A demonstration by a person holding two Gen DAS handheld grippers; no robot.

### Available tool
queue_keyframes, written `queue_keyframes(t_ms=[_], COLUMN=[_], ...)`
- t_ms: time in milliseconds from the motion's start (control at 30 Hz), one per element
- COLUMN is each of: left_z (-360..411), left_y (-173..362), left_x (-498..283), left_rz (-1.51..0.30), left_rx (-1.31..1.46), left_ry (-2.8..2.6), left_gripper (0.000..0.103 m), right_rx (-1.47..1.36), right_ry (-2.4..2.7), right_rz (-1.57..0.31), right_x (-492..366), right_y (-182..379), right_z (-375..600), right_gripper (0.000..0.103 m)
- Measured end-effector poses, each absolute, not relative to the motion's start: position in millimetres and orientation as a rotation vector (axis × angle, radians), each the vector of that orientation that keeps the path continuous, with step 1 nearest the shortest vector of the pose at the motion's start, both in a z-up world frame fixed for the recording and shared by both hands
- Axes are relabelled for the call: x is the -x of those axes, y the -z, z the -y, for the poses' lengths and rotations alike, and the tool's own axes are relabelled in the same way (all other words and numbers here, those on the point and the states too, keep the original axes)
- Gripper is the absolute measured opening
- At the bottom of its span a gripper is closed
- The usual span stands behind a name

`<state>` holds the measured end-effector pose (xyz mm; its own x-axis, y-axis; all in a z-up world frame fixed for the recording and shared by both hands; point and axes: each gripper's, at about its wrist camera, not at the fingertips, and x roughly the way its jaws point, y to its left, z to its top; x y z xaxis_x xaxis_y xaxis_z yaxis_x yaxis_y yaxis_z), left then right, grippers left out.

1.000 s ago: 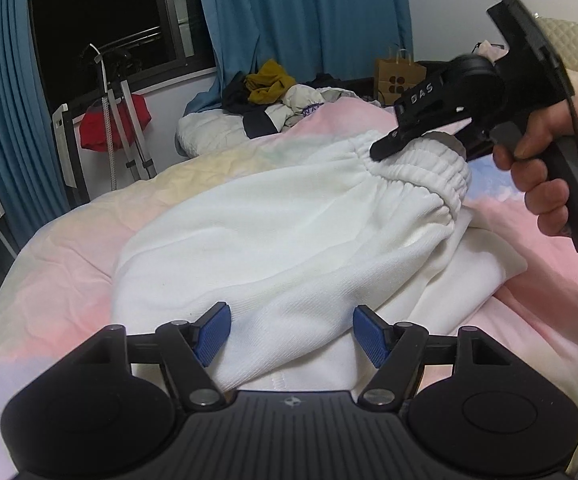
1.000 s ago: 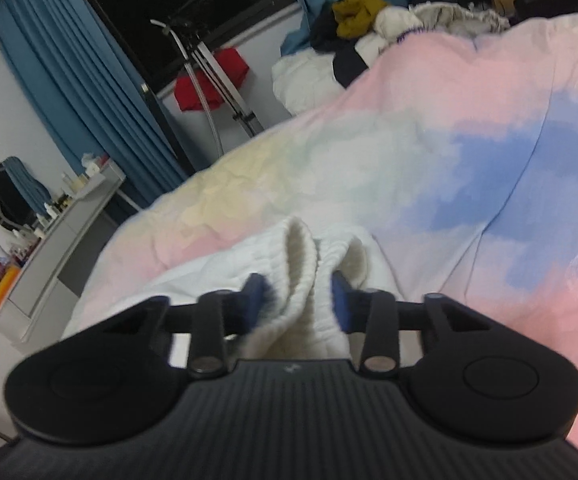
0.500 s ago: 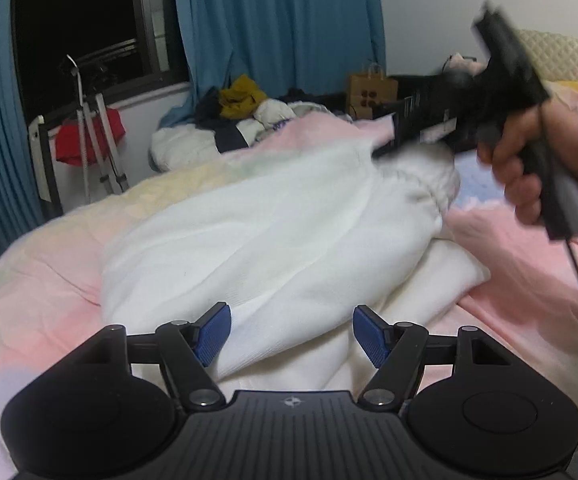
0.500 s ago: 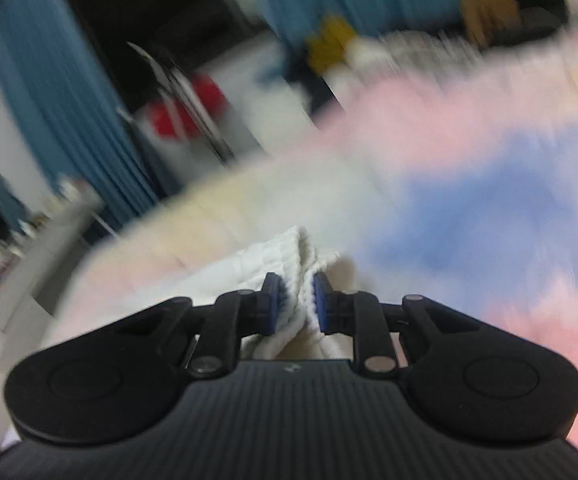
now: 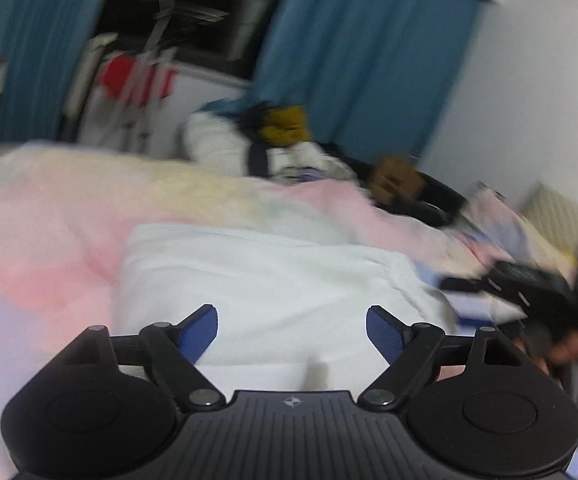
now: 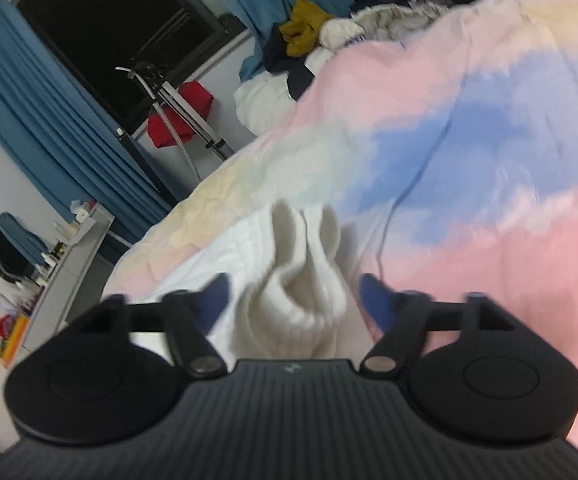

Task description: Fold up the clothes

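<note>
Your left wrist view is smeared by motion, so your right tool [image 5: 529,292] at its right edge is only a dark blur, and its finger spread cannot be read there. The near part of the white garment [image 5: 273,280] is hidden behind the tool body. The small items on the desk [image 6: 69,248] are perhaps bottles, too small to tell.

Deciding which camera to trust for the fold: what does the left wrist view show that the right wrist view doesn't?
Only the left wrist view shows the white garment's whole flat body, plus the right gripper at its elastic edge. Only the right wrist view shows the bunched ribbed waistband between open jaws, and a desk. Both show the pastel quilt and the distant clothes pile.
</note>
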<state>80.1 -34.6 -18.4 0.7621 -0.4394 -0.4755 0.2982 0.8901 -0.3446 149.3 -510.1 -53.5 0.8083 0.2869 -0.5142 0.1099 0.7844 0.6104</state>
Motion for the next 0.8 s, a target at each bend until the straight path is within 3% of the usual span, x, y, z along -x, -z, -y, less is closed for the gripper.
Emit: queue_keyframes(t_ms=[267,600,667,700,800], left_z=[-4,-4,-2,-1,1], left_y=[37,49,50,50,52], left_x=[-111,-119,-118,-118,-117], left_rz=[-0.687,-0.738,-0.736,-0.735,-0.734], left_rx=[0.382,0.380,0.372,0.367,0.358], left_ry=[0.283,0.248,0.249,0.250,0.248], left_gripper=[0.084,0.084,0.084,0.084,0.084], right_rx=[-0.729,-0.754,-0.790,-0.808,-0.897], right_ry=[-0.150,-0.127,-0.113,-0.105,-0.108], right_rz=[-0.779,-0.784,-0.811,-0.825,-0.853], right_x=[-160,-154,-152,-151,-148], right_y=[88,94,100,103,114], right_z=[491,496,499,500,503], right_gripper=[0.083,0.084,0.086,0.092,0.092])
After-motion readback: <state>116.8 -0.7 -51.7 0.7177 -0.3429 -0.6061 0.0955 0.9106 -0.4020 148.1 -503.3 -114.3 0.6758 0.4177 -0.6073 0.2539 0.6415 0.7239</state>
